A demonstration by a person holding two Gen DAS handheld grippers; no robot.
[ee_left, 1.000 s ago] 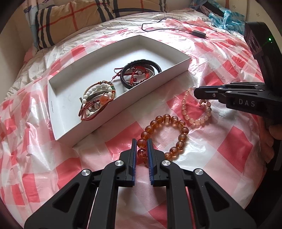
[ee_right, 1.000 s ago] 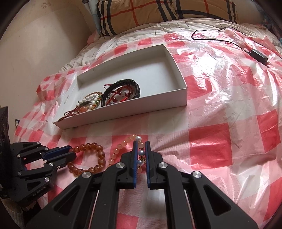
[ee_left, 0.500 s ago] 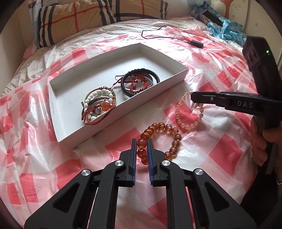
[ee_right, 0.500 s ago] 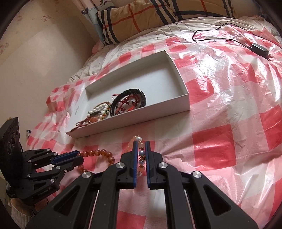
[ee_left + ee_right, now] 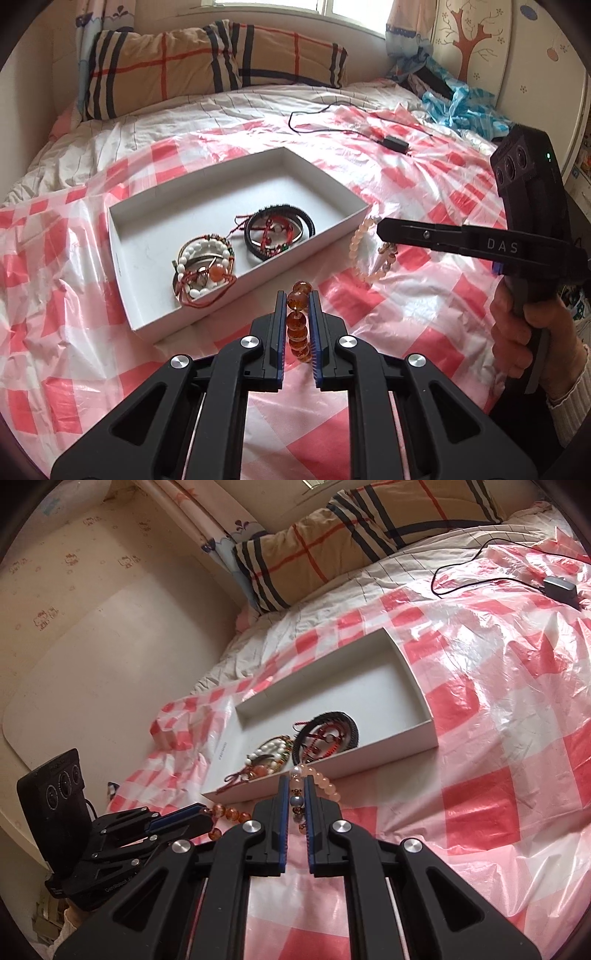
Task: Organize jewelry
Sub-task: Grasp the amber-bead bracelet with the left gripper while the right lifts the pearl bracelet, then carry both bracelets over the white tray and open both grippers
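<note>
**Two bracelets lifted off the bed**

A bed under a window, spread with a red-and-white checked plastic sheet (image 5: pixel 424 325), carries a shallow white box (image 5: pixel 122 236) with a plaid pillow (image 5: pixel 207 66) beyond it and a black cable with adapter (image 5: pixel 395 142) lying further back.

Inside the box, toward its near-left end, sits a cluster of white-bead and red-cord bracelets (image 5: pixel 203 269); just right of it lies a black bangle with red cords (image 5: pixel 279 234). The far end of the box floor is bare.

The left tongs (image 5: pixel 297 306) are pressed onto the amber bead bracelet (image 5: pixel 297 321), which hangs in a vertical line between the blue pads. The right tongs (image 5: pixel 295 797) pinch the pale pink bead bracelet (image 5: pixel 325 786), its loop dangling just in front of the box's near wall.

A second ago both bracelets lay flat on the sheet with the tongs closed on their beads; now both are raised clear of it, and the cameras sit higher, showing more of the room.
</note>
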